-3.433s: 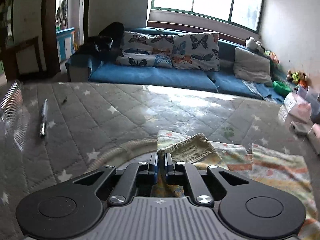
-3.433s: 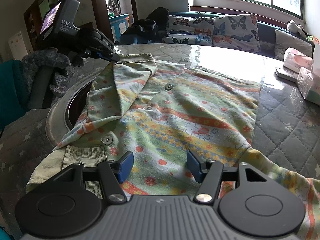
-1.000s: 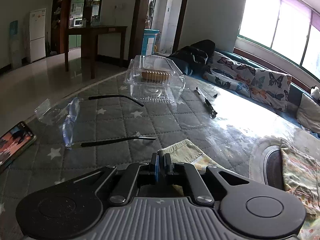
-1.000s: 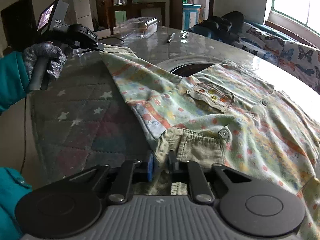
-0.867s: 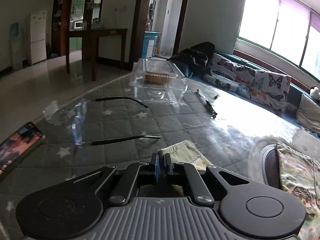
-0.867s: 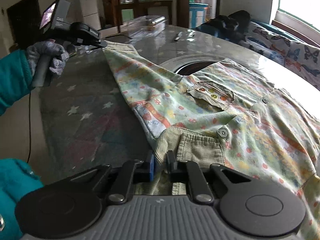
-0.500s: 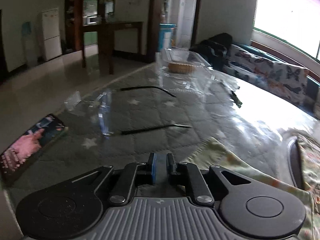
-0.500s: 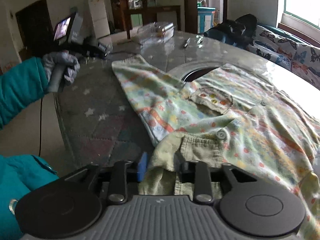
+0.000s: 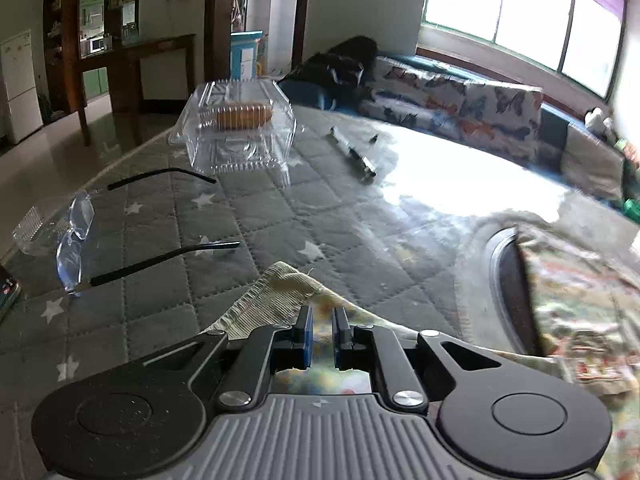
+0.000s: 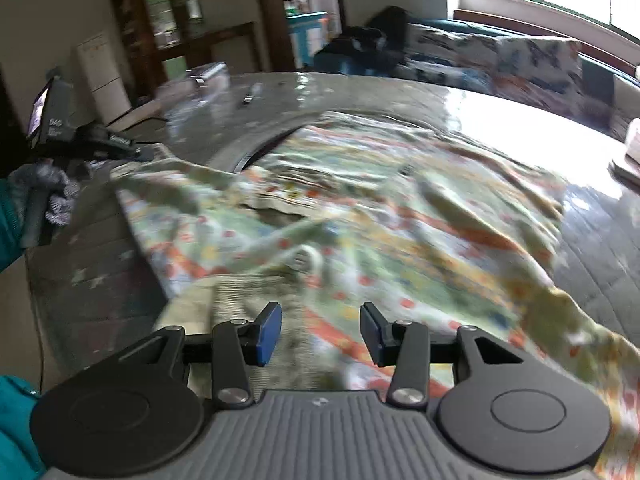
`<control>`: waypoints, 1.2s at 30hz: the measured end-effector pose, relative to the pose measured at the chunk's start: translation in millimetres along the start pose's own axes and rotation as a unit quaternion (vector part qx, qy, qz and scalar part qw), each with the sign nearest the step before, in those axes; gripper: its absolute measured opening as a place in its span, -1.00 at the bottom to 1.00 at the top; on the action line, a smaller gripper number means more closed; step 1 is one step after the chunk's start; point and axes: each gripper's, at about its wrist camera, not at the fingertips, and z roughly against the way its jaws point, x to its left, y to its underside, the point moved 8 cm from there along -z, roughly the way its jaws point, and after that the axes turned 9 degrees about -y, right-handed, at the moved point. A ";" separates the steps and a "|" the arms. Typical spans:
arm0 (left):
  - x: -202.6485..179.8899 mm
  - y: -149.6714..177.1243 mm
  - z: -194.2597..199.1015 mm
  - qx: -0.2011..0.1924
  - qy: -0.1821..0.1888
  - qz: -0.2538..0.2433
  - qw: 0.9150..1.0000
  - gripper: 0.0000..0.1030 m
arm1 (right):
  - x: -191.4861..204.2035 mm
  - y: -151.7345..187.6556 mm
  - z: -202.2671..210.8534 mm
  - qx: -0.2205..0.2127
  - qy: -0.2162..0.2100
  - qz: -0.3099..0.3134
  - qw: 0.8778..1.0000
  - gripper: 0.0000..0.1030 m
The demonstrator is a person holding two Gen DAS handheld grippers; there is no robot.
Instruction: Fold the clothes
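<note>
A pale green child's shirt (image 10: 360,216) with red dots, orange stripes and a ribbed cuff lies spread on the quilted grey table (image 9: 280,216). My left gripper (image 9: 320,328) is slightly open just above one sleeve's ribbed cuff (image 9: 268,300), which lies flat on the table. It also shows in the right wrist view (image 10: 140,152) at the far left, by that sleeve end. My right gripper (image 10: 320,328) is open and empty, just above the near ribbed cuff (image 10: 224,300). The right wrist view is motion-blurred.
Clear safety glasses (image 9: 76,228) lie left of the sleeve. A clear plastic box with biscuits (image 9: 236,128) and a pen (image 9: 352,154) lie further back. A phone (image 9: 6,292) sits at the left edge. A dark round opening (image 9: 508,276) is in the table. A sofa (image 9: 460,100) stands behind.
Both grippers have opened and let go of the sleeve cuffs. The left sleeve now lies stretched out to the left on the table. The right gripper has moved over the shirt.
</note>
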 end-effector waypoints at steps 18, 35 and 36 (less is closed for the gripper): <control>-0.7 -7.2 -4.1 -0.008 -0.021 -0.008 1.000 -0.79 | -7.3 10.4 3.7 0.000 0.025 0.001 1.000 -0.04; -159.4 19.7 93.3 -0.027 0.184 -0.112 0.976 -0.27 | -102.6 13.9 49.0 -0.075 0.125 -0.091 0.985 0.06; -170.7 23.9 96.7 -0.024 0.194 -0.121 0.973 -0.26 | -109.8 16.0 50.1 -0.076 0.131 -0.097 0.984 0.06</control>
